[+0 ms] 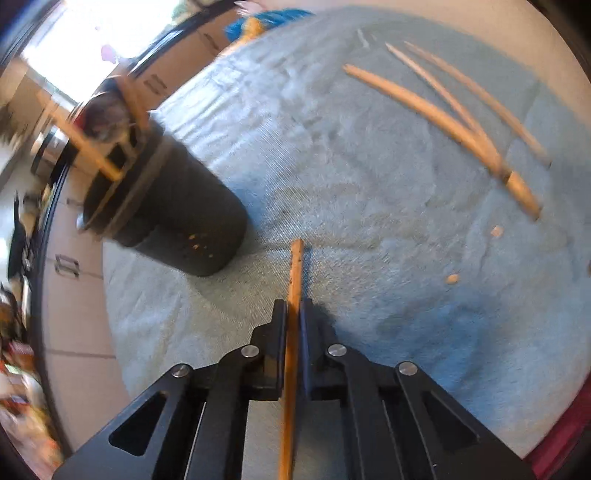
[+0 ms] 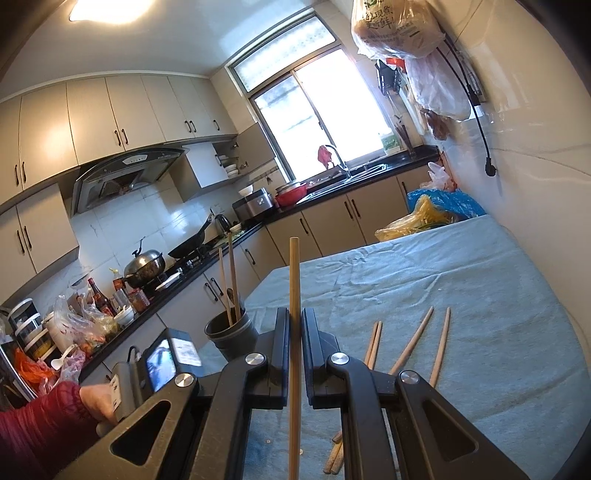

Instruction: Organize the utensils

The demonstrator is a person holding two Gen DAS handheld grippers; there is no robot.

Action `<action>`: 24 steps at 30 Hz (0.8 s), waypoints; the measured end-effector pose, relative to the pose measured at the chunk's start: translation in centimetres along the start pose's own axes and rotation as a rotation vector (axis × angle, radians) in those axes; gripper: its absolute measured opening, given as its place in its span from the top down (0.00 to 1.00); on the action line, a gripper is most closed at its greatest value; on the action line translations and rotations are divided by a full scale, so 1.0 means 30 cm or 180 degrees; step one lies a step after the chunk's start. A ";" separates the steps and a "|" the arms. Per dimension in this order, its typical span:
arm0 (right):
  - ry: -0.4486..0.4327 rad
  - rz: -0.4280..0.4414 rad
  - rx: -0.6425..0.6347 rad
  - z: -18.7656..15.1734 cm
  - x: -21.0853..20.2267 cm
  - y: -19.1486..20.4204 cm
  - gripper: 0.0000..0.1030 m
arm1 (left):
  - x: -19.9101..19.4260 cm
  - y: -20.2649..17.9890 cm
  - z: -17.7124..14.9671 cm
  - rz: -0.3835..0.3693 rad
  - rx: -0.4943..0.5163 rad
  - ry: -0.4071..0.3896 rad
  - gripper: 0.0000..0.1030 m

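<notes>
While the left wrist view is smeared by blur, its main facts are plain: the left gripper (image 1: 293, 308) points steeply down at the blue towel (image 1: 369, 184) covering the table, its jaws drawn narrow on a wooden chopstick (image 1: 295, 273) that runs up between the pads and sticks out past the tips. Left of it stands a black utensil holder (image 1: 177, 218), upright on the towel, with at least two chopsticks (image 1: 88, 147) leaning out of its mouth. Up at the right, well apart from the gripper, loose chopsticks (image 1: 443, 110) lie crossed on the cloth, probably three, though the blur makes the count unsure. Pale cabinet fronts (image 1: 74, 295) show past the table's edge.

From the right wrist view, the right gripper (image 2: 294, 325) points nearly level, slightly downward, and its jaws are clamped on a single chopstick (image 2: 294, 280) standing upright between the pads. Beyond it the holder (image 2: 231, 334) sits near the towel's left edge with chopsticks (image 2: 229, 280) rising from it. More chopsticks (image 2: 439, 345) lie flat on the towel (image 2: 461, 295) to the right. At lower left a hand (image 2: 98, 402) in a red sleeve (image 2: 40, 428) grips the other tool's handle. Behind is a kitchen: upper cabinets (image 2: 110, 114), a range hood (image 2: 125, 173), a wok (image 2: 192, 245) on the stove, a bright window (image 2: 317, 110) and hanging plastic bags (image 2: 399, 33).
</notes>
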State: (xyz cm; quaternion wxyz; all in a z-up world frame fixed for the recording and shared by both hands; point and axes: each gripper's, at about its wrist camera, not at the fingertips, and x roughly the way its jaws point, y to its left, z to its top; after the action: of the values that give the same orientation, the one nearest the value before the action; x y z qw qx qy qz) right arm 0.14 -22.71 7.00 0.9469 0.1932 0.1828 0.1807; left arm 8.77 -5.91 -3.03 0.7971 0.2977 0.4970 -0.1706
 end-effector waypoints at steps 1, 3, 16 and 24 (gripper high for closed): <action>-0.0011 0.0001 -0.0002 0.003 -0.006 0.001 0.93 | -0.034 0.017 -0.001 -0.0078 -0.0129 -0.0118 0.93; -0.0031 0.0006 -0.0007 0.010 -0.015 0.004 0.93 | -0.098 0.084 0.004 -0.0230 -0.0382 -0.0342 0.93; -0.0272 0.0243 -0.0378 0.135 0.008 0.212 0.93 | -0.532 0.364 -0.041 -0.0100 -0.1534 -0.1647 0.94; -0.0431 0.0279 -0.0581 0.228 0.079 0.348 0.93 | -0.621 0.497 -0.019 -0.0112 -0.1699 -0.1770 1.00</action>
State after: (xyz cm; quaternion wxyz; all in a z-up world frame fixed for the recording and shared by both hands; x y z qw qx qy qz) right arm 2.22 -14.80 16.73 0.9619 0.1257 0.0925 0.2244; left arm 8.51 5.40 17.98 0.9478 0.0136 0.2938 -0.1232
